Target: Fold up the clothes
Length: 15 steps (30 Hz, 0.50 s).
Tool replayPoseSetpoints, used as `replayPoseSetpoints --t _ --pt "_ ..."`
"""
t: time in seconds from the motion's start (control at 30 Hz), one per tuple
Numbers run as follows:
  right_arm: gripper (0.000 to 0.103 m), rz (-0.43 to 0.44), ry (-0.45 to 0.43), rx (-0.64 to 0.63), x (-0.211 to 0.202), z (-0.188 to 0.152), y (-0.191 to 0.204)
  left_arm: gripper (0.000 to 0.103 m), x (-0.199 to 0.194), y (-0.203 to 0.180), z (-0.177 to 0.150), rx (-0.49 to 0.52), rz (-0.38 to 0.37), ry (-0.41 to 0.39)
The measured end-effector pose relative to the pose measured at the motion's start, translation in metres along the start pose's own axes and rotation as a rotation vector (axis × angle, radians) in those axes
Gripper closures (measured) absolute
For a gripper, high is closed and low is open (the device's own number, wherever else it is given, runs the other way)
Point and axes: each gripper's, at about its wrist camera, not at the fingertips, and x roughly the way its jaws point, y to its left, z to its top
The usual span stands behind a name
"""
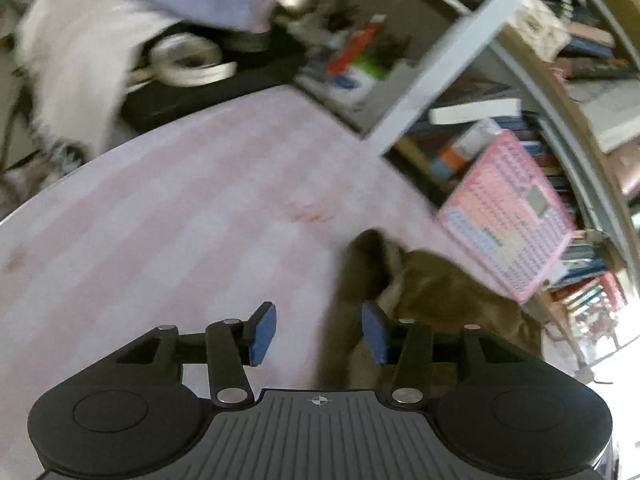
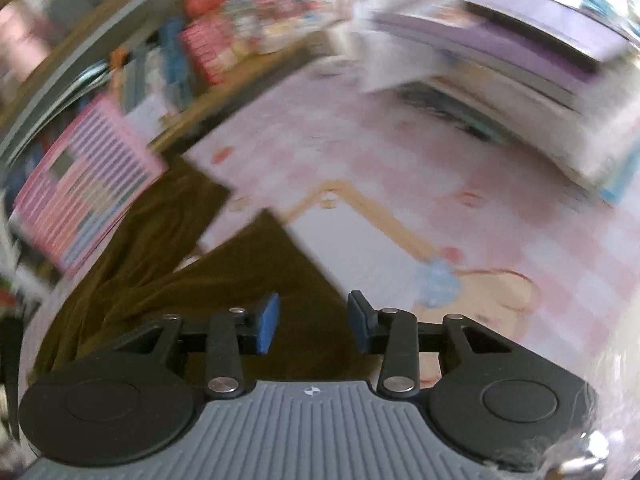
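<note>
A dark brown garment (image 1: 440, 300) lies crumpled on the pink checked tablecloth (image 1: 180, 208), at the lower right of the left wrist view. My left gripper (image 1: 318, 334) is open and empty, its right pad at the garment's left edge. In the right wrist view the same brown garment (image 2: 192, 268) spreads over the lower left of the tablecloth (image 2: 520, 216). My right gripper (image 2: 314, 326) is open and empty, hovering over the garment's near right part. Both views are motion-blurred.
A pink patterned box (image 1: 512, 216) leans against a bookshelf (image 1: 560, 140) by the garment; it also shows in the right wrist view (image 2: 84, 188). White fabric (image 1: 72, 60) and a black stand with a bowl (image 1: 188, 60) sit beyond the table. Stacked books (image 2: 520, 72) lie far right.
</note>
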Motion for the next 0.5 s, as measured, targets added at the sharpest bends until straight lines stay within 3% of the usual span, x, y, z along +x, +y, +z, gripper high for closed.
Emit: replayPoseSetpoints --t 0.17,0.3,0.33,0.37,0.4,0.47,0.5 --pt "0.068 0.015 0.049 -0.126 0.02 -0.021 0.034 0.057 0.057 -0.031 0.02 0.054 -0.041 0.032" --pt "0.068 0.001 0.094 -0.173 0.031 -0.038 0.046 0.062 0.094 -0.046 0.02 0.132 0.014 0.089" --pt "0.068 -0.005 0.104 -0.184 0.032 -0.042 0.047 0.07 0.1 -0.048 0.018 0.141 0.016 0.096" --pt "0.068 -0.009 0.114 -0.189 0.034 -0.045 0.048 0.094 0.104 -0.049 0.017 0.147 0.004 0.103" --pt "0.068 -0.011 0.115 -0.192 0.035 -0.047 0.048 0.101 0.099 -0.051 0.017 0.154 -0.029 0.091" --pt "0.069 -0.017 0.115 -0.197 0.035 -0.049 0.047 0.101 0.085 -0.057 0.019 0.168 -0.105 0.056" --pt "0.07 -0.02 0.117 -0.2 0.035 -0.049 0.047 0.101 0.067 -0.059 0.019 0.162 -0.188 0.009"
